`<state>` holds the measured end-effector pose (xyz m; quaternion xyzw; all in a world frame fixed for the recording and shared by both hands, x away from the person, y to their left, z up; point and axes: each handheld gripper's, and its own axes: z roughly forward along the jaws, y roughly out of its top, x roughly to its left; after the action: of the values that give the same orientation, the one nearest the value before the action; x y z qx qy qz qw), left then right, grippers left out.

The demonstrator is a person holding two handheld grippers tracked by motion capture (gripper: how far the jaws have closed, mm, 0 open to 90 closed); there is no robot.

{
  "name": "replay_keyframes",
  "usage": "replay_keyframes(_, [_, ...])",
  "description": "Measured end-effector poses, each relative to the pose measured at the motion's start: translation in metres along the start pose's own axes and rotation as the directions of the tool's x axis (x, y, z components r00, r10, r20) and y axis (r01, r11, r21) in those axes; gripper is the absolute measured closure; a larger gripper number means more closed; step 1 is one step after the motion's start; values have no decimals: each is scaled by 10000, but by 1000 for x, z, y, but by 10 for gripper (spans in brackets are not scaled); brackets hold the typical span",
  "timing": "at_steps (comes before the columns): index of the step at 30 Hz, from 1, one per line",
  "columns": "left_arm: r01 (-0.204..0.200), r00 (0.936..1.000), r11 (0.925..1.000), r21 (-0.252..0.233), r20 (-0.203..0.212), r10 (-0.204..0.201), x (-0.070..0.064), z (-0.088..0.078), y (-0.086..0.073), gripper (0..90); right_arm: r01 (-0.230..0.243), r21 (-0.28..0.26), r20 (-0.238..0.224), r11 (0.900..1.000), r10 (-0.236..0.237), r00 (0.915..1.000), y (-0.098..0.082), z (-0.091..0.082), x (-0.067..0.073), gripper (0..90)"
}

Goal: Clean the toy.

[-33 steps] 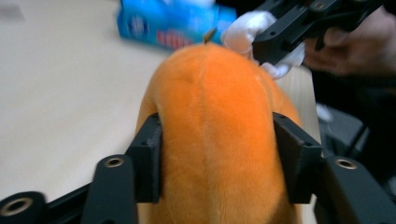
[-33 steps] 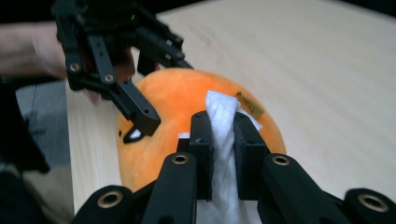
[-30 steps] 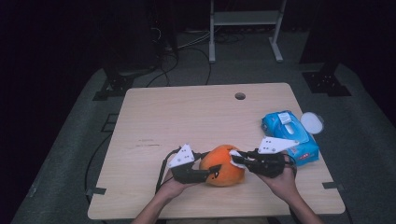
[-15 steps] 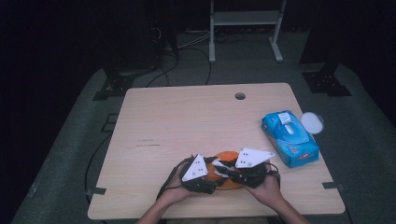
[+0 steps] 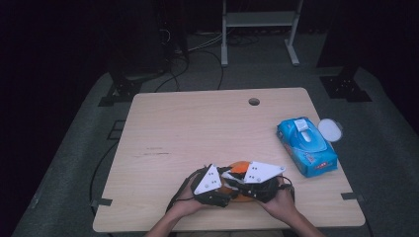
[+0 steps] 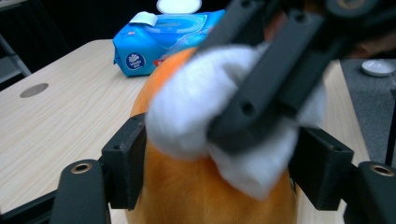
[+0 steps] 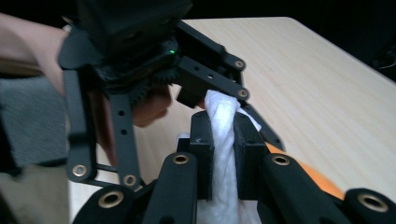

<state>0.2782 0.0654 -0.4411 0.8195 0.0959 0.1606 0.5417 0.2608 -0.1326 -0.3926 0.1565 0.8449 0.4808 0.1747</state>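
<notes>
Orange ball (image 6: pixel 205 196) sits at the table's (image 5: pixel 197 128) near edge, between the left gripper's (image 6: pixel 219 168) jaws, which have just been opening and now flank it. White wipe (image 7: pixel 223 140) lies on top, clenched by the right gripper (image 7: pixel 224 149) (crossing from above).
</notes>
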Motion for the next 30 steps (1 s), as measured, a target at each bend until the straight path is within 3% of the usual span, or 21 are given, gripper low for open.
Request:
replay_keyframes(3, [302,9995,9995,-57,62,-301,4,0,-3,293,-443,-138,681,9989,452,9967,-6,-14,-17,800])
replay_keyframes(5, [523,9986,9986,-122,110,-521,5,1,-3,280,-746,-158,866,9971,757,9934,-11,-21,-26,800])
replay_keyframes(8, [377,9993,9993,-37,53,-377,0,4,0,274,-1106,-241,654,9936,1119,9916,-13,-20,-26,801])
replay_keyframes(10, [305,9995,9995,34,73,-305,-2,4,1,273,-933,-334,138,9951,938,9955,-9,-11,-15,799])
replay_keyframes(13, [353,9993,9993,91,102,-354,-2,3,-1,277,-275,10,66,9996,275,9996,-3,2,0,799])
replay_keyframes(17, [355,9993,9991,219,69,-357,3,1,-4,306,-521,-88,457,9986,524,9976,-6,-8,-16,801])
replay_keyframes(22, [773,9967,9960,437,200,-783,14,-5,-13,310,-1520,-231,936,9881,1535,9837,-24,-30,-41,802])
replay_keyframes(26, [1099,9932,9929,445,329,-1114,18,-8,-15,293,-1811,-180,829,9833,1819,9798,-31,-32,-46,802])
replay_keyframes(28, [1032,9936,9936,460,405,-1051,18,-6,-11,220,-1713,-180,815,9851,1722,9817,-28,-28,-42,802])
replay_keyframes(30, [1107,9930,9937,151,386,-1112,19,-7,-8,174,-1603,-206,663,9868,1614,9847,-26,-23,-36,801])
